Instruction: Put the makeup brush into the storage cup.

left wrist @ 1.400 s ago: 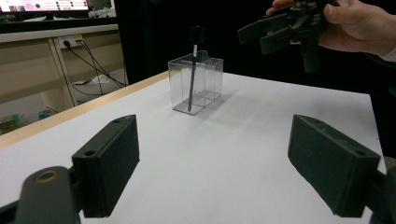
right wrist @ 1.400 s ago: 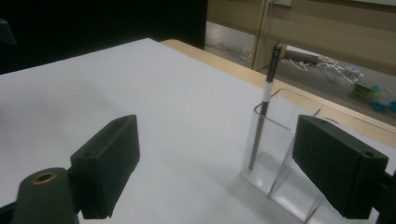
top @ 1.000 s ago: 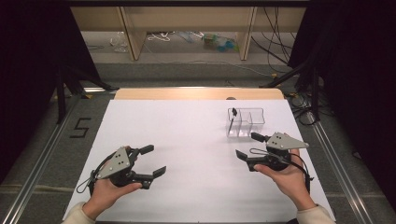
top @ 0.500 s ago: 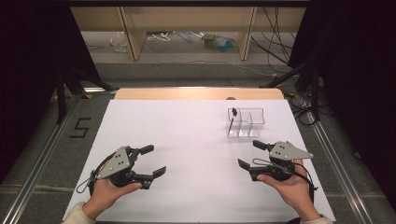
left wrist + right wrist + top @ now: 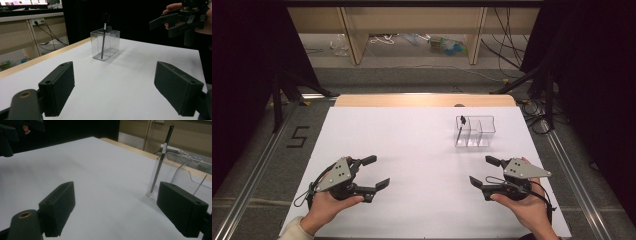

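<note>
A clear plastic organizer (image 5: pixel 482 131) with three compartments stands on the white table at the back right. A black pen (image 5: pixel 461 128) leans upright in its left compartment. The same organizer (image 5: pixel 111 42) and pen (image 5: pixel 103 37) sit ahead of the left jaws. My left gripper (image 5: pixel 376 172) rests at the front left, open and empty. My right gripper (image 5: pixel 484 171) hovers at the front right, open and empty, short of the organizer. In the right gripper view the pen (image 5: pixel 161 157) and organizer (image 5: pixel 182 176) lie just beyond the right jaw.
The white sheet (image 5: pixel 412 150) covers the table, with a wooden strip (image 5: pixel 422 100) along its far edge. Metal rails (image 5: pixel 577 175) run along both sides. Shelving legs and cables (image 5: pixel 412 40) sit on the floor beyond. The right gripper (image 5: pixel 180 18) appears far off in the left gripper view.
My right gripper has drawn back toward the front edge of the table, away from the organizer. The left gripper has stayed put.
</note>
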`<action>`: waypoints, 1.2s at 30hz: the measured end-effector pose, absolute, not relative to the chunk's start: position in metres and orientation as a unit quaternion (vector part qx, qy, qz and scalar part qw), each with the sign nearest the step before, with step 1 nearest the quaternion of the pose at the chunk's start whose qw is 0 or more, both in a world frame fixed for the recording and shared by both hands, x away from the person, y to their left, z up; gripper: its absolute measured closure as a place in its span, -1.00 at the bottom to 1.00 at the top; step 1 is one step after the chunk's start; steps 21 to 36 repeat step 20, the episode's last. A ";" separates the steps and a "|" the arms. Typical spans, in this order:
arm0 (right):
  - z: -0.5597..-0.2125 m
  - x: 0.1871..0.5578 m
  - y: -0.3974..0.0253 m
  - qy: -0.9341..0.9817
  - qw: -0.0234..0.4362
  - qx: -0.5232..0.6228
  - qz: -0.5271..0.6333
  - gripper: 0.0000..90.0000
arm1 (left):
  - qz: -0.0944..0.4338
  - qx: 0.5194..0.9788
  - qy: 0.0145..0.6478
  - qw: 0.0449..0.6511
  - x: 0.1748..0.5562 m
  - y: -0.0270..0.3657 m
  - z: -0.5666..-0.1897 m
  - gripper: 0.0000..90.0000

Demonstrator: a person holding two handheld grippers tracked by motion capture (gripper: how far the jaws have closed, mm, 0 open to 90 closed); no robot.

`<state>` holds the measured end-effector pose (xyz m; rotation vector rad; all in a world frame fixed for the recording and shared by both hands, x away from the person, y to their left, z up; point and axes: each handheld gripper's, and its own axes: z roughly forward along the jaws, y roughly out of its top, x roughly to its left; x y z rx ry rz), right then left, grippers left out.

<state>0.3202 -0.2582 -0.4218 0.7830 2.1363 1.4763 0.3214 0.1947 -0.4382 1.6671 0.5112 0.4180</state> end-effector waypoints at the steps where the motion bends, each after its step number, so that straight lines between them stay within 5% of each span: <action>1: -0.421 0.318 -0.260 0.776 0.212 0.286 0.521 -0.64 | 0.182 0.727 0.223 0.624 0.322 0.195 -0.438 -0.63; 36: -0.423 0.317 -0.259 0.780 0.211 0.286 0.515 -0.64 | 0.183 0.728 0.224 0.621 0.322 0.195 -0.439 -0.63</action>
